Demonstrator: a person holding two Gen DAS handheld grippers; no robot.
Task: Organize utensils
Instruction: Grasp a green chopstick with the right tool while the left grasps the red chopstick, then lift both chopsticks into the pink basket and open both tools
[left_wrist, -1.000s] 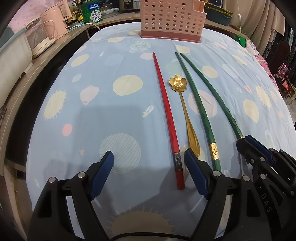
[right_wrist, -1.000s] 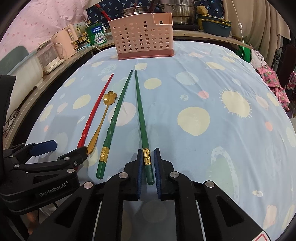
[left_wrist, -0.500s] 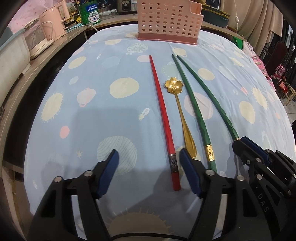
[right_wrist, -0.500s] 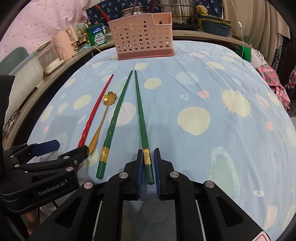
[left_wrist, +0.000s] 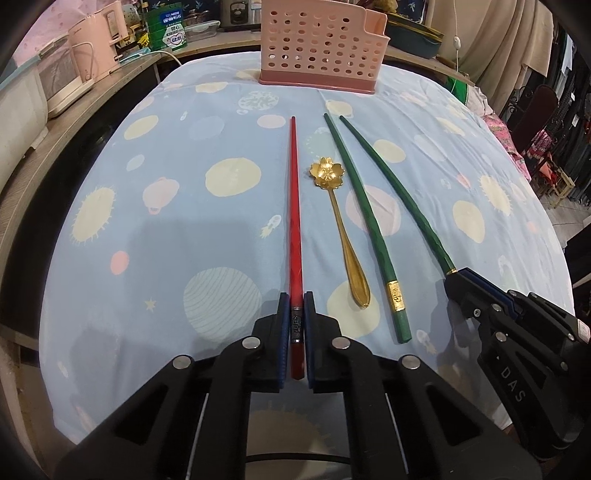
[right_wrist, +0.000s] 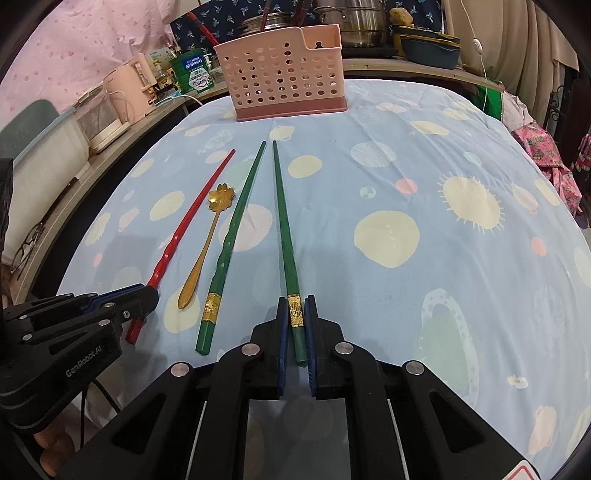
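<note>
Left gripper (left_wrist: 296, 314) clamps red chopstick (left_wrist: 294, 206); right gripper (right_wrist: 296, 317) clamps green chopstick (right_wrist: 283, 229).

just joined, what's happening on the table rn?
A person with a handheld gripper in each hand is sorting utensils on a blue planet-print tablecloth. The left gripper is shut on the thick end of the red chopstick; the right gripper is shut on one green chopstick with a gold band. Both sticks lie flat on the cloth. The other green chopstick and the gold flower-shaped spoon lie untouched between them. The pink perforated plastic utensil holder stands at the far end.
</note>
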